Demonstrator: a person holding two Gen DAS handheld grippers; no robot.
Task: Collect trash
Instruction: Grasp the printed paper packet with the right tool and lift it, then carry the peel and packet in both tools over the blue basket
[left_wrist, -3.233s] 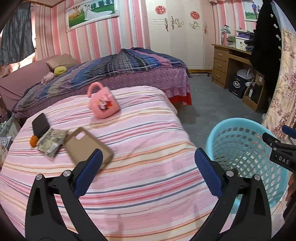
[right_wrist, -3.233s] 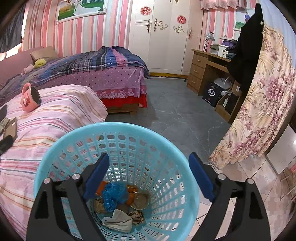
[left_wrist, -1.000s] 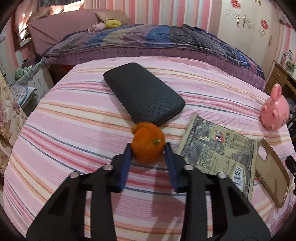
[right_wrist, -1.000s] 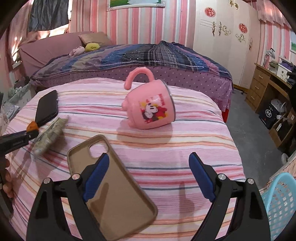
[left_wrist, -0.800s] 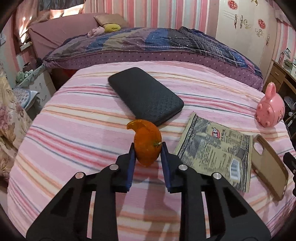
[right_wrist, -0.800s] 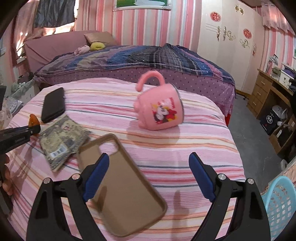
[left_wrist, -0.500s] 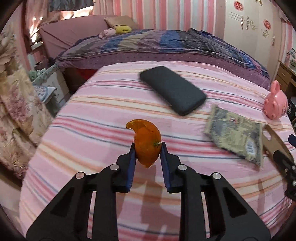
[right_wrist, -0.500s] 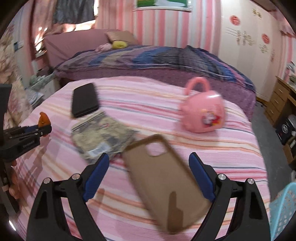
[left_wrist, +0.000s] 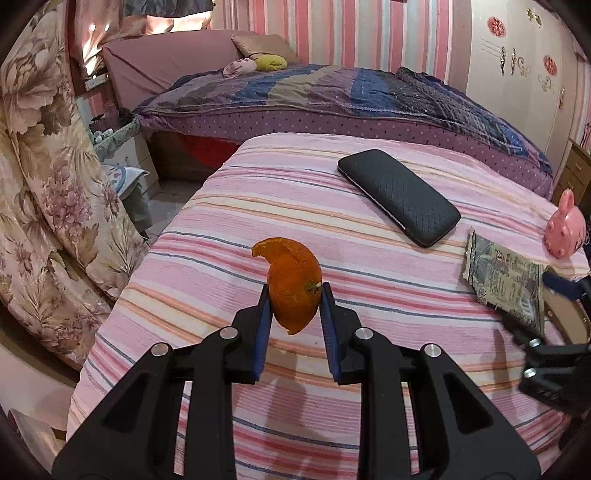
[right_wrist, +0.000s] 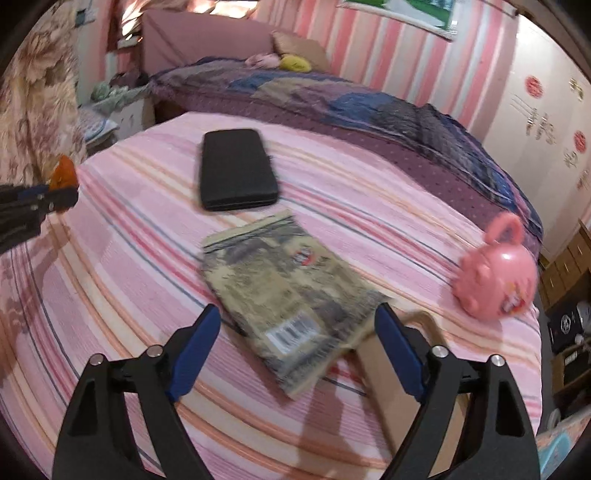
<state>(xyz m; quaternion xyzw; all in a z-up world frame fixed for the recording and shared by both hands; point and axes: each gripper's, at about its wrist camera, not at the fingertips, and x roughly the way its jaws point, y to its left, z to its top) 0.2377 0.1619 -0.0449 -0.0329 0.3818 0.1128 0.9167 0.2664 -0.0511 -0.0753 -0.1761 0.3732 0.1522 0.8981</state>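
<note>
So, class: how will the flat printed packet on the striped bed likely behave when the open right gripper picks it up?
The printed packet lies flat and thin, so it is probably light and floppy. Its film looks smooth, so it may slip or crumple in the right gripper.

Left gripper clamped on orange peel, raised; right gripper spread wide, low.
</note>
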